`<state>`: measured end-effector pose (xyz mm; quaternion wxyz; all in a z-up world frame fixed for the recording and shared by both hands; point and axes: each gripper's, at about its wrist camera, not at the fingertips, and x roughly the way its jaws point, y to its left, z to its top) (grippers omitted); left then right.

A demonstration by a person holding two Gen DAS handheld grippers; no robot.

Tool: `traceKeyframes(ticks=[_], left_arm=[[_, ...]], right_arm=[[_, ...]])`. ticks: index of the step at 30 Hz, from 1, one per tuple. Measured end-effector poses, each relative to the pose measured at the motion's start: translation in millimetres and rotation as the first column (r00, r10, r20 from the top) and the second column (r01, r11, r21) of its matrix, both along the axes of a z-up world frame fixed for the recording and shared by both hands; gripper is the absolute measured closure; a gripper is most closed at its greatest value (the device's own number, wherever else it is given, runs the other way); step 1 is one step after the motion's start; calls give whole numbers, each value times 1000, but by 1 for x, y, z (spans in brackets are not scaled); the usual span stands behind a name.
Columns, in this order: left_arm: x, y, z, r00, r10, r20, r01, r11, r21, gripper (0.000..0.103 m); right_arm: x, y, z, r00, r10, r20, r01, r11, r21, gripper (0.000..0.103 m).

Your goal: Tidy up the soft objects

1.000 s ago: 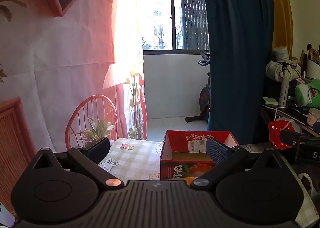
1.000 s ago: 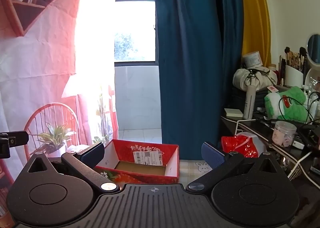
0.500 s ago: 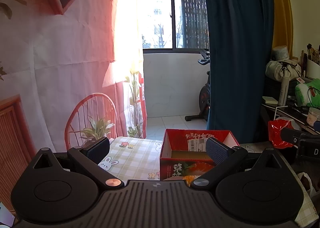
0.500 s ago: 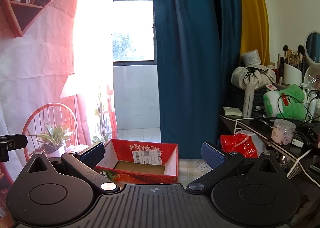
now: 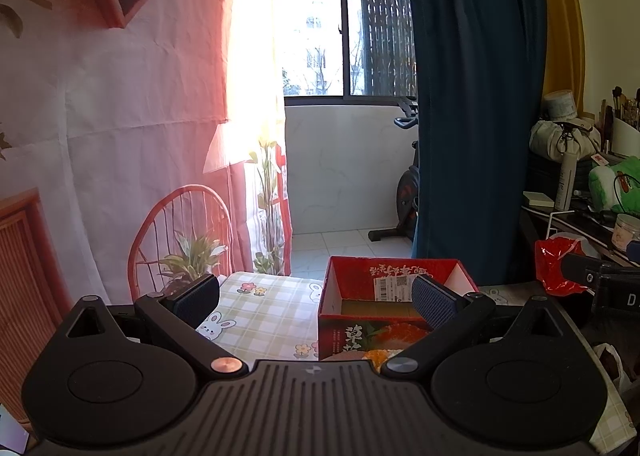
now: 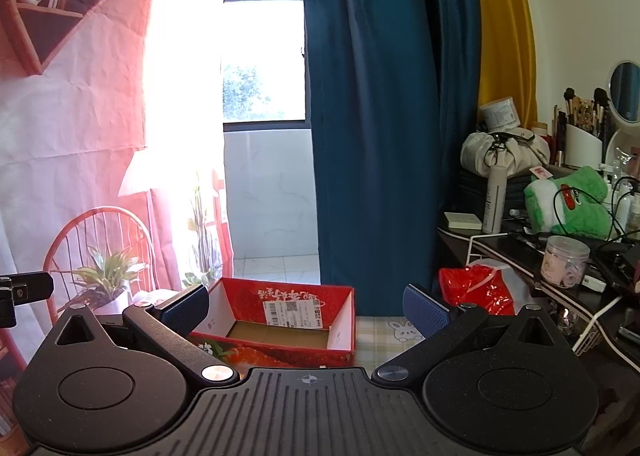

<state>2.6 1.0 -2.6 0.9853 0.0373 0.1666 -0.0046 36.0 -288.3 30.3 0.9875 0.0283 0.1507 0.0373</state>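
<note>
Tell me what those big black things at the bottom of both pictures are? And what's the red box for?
Those are tongs, grabbing tools that a person holds, one in each hand. Each has a small camera looking out along its two fingers, so you see the room from the tool's spot.

One picture comes from the left tongs, the other from the right tongs. Both are open and hold nothing.

In front sits a red cardboard box with its top open, on a table with a checked bunny tablecloth. I can see nothing inside it; it may be where soft things go.

On the cluttered desk to the right lies a green plush toy, next to a red plastic bag.
</note>
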Motion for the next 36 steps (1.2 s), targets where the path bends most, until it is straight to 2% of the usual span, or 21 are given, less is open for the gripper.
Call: traceKeyframes(ticks=[36], left_arm=[[1, -1, -3, 1000, -5, -8, 5, 1000, -2, 0]], right_arm=[[0, -2, -1, 1000, -3, -3, 3, 1000, 4, 0]])
